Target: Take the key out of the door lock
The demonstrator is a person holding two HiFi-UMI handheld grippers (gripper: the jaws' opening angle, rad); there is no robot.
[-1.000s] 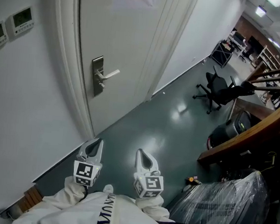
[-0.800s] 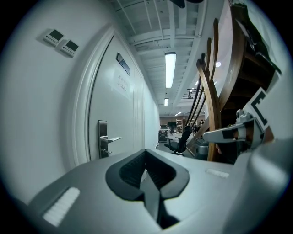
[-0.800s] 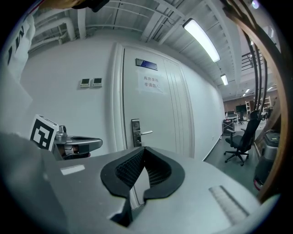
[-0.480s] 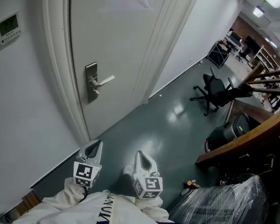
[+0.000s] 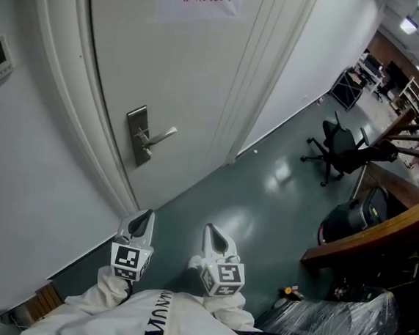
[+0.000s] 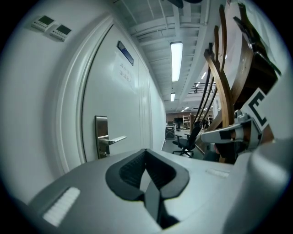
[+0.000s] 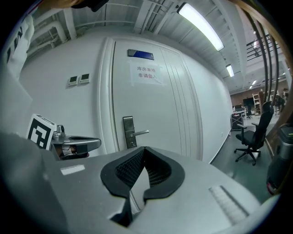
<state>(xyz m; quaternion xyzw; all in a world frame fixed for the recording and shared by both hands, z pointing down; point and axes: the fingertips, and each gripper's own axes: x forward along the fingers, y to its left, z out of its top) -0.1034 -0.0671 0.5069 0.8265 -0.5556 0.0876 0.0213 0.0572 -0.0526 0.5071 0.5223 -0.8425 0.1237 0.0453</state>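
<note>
The lock plate (image 5: 139, 135) stands upright on the white door (image 5: 182, 72), with its lever handle (image 5: 162, 136) pointing right along the door face. I can't make out the key on it. My left gripper (image 5: 142, 221) and right gripper (image 5: 215, 235) hang well short of it, fingers together on nothing. Open green floor (image 5: 265, 198) lies to the right.
</note>
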